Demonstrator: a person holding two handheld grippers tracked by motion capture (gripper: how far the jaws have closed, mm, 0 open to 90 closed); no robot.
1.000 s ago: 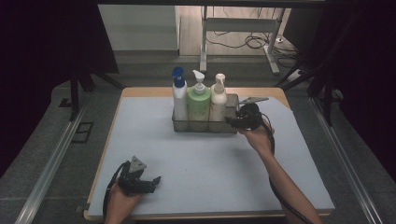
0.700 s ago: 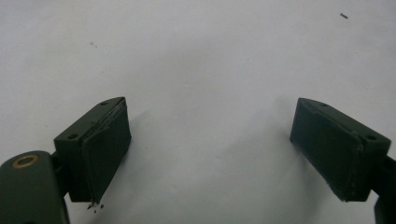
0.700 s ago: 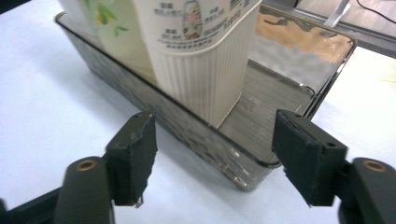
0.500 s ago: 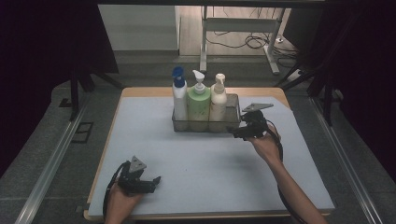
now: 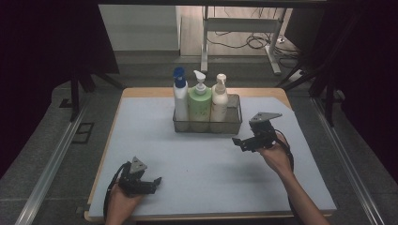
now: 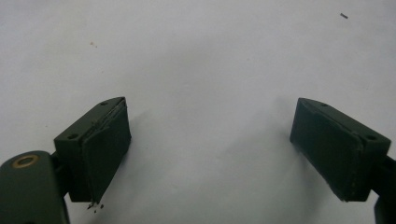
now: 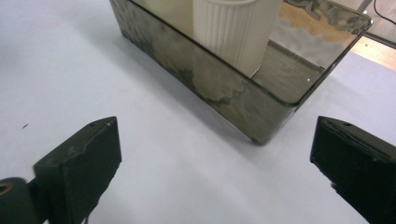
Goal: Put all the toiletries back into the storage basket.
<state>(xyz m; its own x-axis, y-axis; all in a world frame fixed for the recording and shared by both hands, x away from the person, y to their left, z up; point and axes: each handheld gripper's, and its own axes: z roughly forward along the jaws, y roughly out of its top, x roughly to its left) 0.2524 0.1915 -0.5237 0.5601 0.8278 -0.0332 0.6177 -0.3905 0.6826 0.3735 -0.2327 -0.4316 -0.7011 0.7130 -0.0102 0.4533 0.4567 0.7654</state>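
Note:
A smoked clear bin (image 5: 206, 125) stands at the back middle of the white mat (image 5: 202, 164). It holds a blue-capped white bottle (image 5: 179, 96), a green pump bottle (image 5: 199, 102) and a cream bottle (image 5: 218, 99). My right gripper (image 5: 240, 143) hovers just right of and nearer than the bin, pointing left. In the right gripper view its jaws have just been opening; the right gripper (image 7: 217, 140) is open and empty, facing the bin's corner (image 7: 261, 121) and the ribbed cream bottle (image 7: 236, 32). My left gripper (image 5: 152, 184) rests near the front left. In the left gripper view the left gripper (image 6: 210, 126) stands open over bare mat.
The mat covers a wooden table (image 5: 141, 92). Metal rails (image 5: 51, 159) run along both sides on the grey floor. Behind the table are a desk frame (image 5: 244, 23) and cables (image 5: 244, 42). Dark curtains hang at both sides.
My right gripper has drawn back from the bin's right end toward the near right, and its jaws have opened. The left gripper and the bottles have stayed put.

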